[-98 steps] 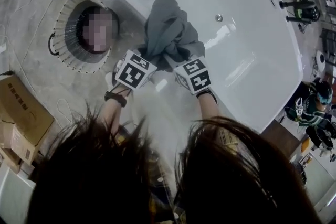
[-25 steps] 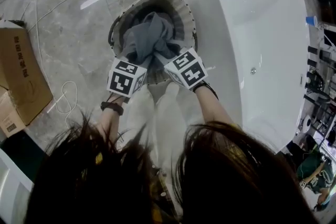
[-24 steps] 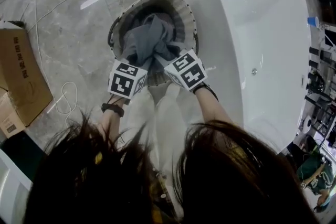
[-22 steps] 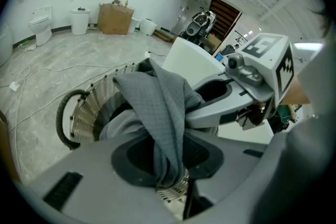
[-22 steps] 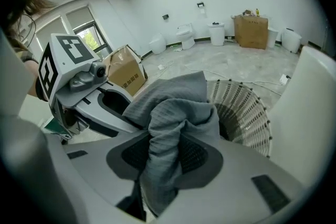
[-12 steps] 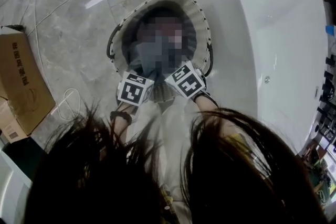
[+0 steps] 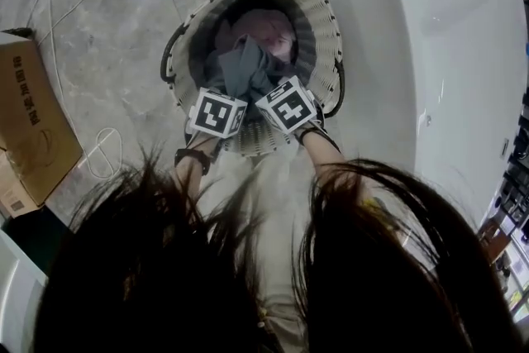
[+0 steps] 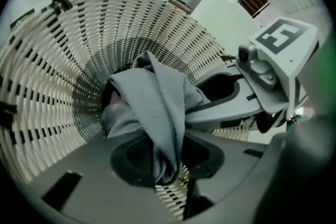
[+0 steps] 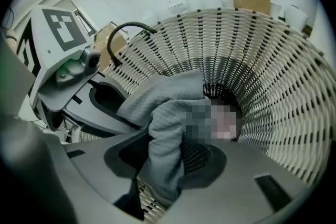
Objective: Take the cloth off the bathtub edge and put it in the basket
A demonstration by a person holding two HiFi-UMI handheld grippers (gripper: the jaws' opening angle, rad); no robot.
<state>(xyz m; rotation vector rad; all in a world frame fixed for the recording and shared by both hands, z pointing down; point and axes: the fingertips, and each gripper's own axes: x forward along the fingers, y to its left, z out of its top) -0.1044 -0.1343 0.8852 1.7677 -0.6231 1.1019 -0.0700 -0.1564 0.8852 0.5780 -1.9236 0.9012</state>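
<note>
The grey cloth (image 7: 244, 70) hangs bunched inside the white wicker basket (image 7: 324, 8), down near its bottom. My left gripper (image 7: 221, 99) is inside the near rim, shut on a narrow fold of the cloth (image 8: 157, 107). Beside it, my right gripper (image 7: 277, 95) has just been opening its jaws. The cloth (image 9: 168, 128) still lies between them, loose, with a dark gap on one side. In the left gripper view the jaws (image 8: 168, 165) pinch the fold over the basket wall (image 8: 52, 86). Something pale pink (image 7: 269, 29) lies under the cloth.
The white bathtub (image 7: 446, 54) stands right against the basket. A cardboard box (image 7: 33, 112) and a looped cable (image 7: 103, 149) lie on the grey stone floor to the left. The person's hair fills the lower head view.
Both grippers have sunk with the cloth from above the basket's mouth down inside it. Much earlier they held it over the bathtub edge.
</note>
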